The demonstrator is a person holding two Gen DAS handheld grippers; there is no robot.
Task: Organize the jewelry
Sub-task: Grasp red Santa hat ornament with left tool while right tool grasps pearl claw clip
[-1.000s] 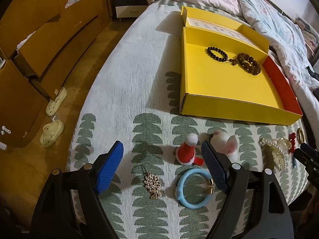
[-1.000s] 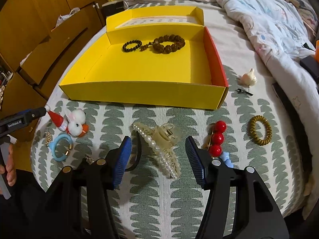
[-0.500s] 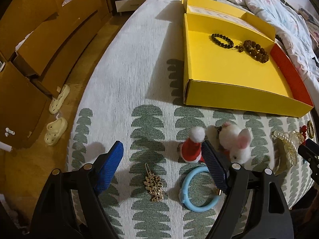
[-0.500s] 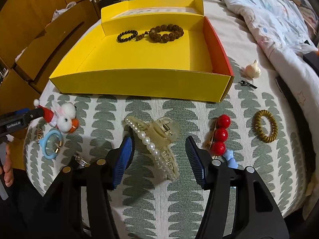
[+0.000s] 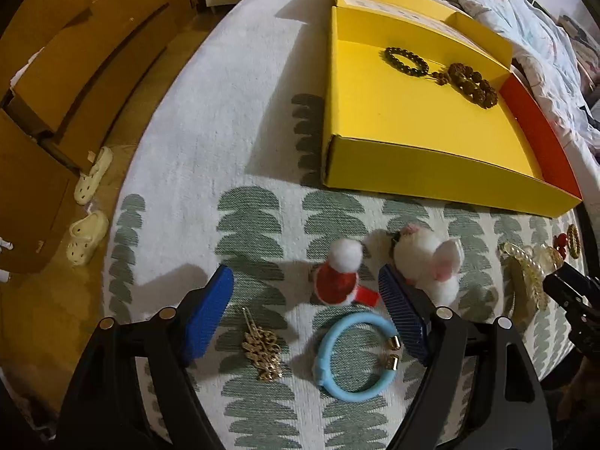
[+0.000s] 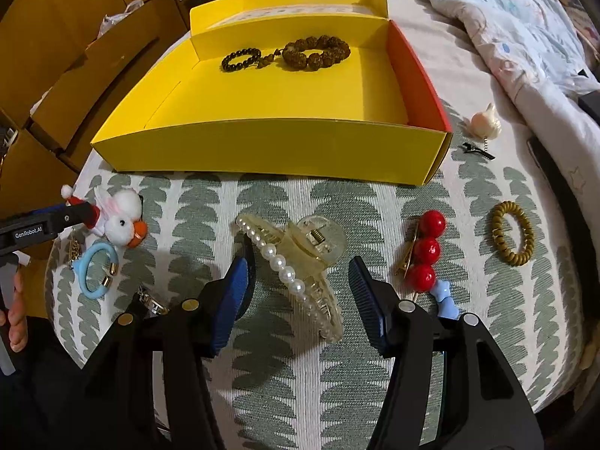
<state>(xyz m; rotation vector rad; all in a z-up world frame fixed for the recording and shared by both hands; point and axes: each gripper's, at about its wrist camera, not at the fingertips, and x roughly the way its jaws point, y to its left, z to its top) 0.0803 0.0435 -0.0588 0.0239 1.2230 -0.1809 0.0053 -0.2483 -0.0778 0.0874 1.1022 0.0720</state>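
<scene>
Two handheld grippers hover, fingers spread and holding nothing, over jewelry scattered on a leaf-patterned bedspread.

At far left, the left gripper stands wide apart above a gold leaf hairpin and a light blue bangle, both lying between its blue pads. Just beyond them sits a small red Santa hat clip, and beside it a white plush bunny clip, close against the gripper's right finger. From the right wrist camera that gripper appears at the left edge, in front of the plush.

Toward the middle, the right gripper is released on either side of a clear claw clip trimmed with pearls, which lies diagonally between its fingers without visible contact.

Behind, an open yellow box with a red inner side wall rests on the bed, holding a dark bead bracelet and, touching it to the right, a chunky brown bead bracelet near the back wall.

Further right lie a hair clip with three red balls, a blue star charm just below it, a mustard spiral hair tie, and near the box's corner a garlic-shaped clip.
</scene>
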